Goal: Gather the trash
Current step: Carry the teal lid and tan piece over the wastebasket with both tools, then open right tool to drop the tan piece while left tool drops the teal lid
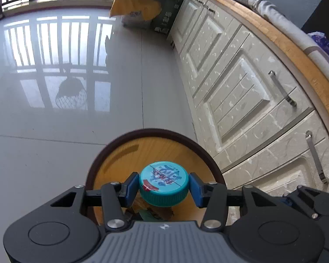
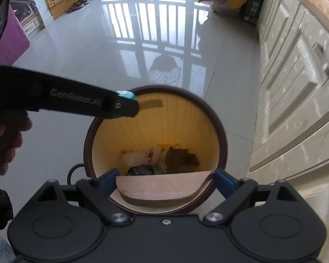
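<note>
- The step in hand looks like the drop-off: both grippers hang over the open round waste bin point(image 2: 155, 149), which stands on the tiled floor point(image 1: 54, 109) beside the white cabinet point(image 1: 241, 87).
- The left gripper point(image 1: 163, 185) pinches a teal bottle cap point(image 1: 163, 183) by its ribbed edge between blue pads point(image 1: 130, 188), printed top facing the camera, above the bin's mouth near its rim.
- The right gripper point(image 2: 164, 180) clamps a curved, brownish cardboard-like piece point(image 2: 164, 189) between its pads, over the near rim.
- Crumpled wrappers point(image 2: 142, 155) and dark scraps already lie at the bottom.
- The next move likely calls for spreading each pair of fingers so both items fall inside; the cap sits close to the rim, so nudging inward first would avoid a bounce-out.
</note>
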The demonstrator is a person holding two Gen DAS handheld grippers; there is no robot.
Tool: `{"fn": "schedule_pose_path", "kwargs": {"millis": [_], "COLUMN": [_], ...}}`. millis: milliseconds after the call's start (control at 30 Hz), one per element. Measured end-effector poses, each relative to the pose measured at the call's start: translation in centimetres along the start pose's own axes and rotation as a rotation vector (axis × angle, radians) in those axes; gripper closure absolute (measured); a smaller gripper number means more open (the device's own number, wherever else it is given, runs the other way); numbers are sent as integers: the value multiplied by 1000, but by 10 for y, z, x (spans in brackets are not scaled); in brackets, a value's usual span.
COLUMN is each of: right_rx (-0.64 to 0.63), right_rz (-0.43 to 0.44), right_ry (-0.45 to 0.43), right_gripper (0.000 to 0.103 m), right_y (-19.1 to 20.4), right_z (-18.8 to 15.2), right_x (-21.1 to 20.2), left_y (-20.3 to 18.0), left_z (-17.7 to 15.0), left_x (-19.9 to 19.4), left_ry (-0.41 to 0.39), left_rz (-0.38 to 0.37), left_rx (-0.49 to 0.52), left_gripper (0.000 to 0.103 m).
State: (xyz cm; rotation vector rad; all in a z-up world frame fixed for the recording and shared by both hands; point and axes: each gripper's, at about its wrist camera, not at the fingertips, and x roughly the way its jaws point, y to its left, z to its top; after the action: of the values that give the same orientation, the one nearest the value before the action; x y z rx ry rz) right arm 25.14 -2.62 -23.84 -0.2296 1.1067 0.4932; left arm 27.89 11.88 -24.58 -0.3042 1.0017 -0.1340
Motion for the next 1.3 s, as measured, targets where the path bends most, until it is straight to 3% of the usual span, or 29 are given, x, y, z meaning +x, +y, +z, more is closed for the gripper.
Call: {"fn": "schedule_pose_path", "kwargs": {"millis": [200, 367, 733, 900, 967, 1033, 1300], "right_rx": [173, 233, 196, 169, 152, 136, 92], "right_rz": [113, 186, 130, 116, 112, 109, 93], "right_ry": [28, 55, 96, 109, 113, 116, 122], "right_gripper": [10, 10, 5, 5, 3, 2, 0], "right_y": [-10, -6, -14, -14, -14, -14, -14], "right_z": [0, -4, -9, -11, -11, -12, -14], "right_x": [17, 28, 37, 39, 40, 41, 38], "left_y": [2, 3, 3, 0, -1, 0, 11], "left_z": [-2, 0, -3, 5, 10, 12, -7], "left_x": [20, 32, 54, 56, 55, 56, 62], "left_ry": [15, 28, 79, 46, 34, 36, 127], "left_rz": [-23, -23, -11, -17, -11, 2, 54], "left_rx": [10, 36, 77, 83, 76, 63, 57], "left_gripper": [53, 53, 53, 52, 47, 20, 13]}}
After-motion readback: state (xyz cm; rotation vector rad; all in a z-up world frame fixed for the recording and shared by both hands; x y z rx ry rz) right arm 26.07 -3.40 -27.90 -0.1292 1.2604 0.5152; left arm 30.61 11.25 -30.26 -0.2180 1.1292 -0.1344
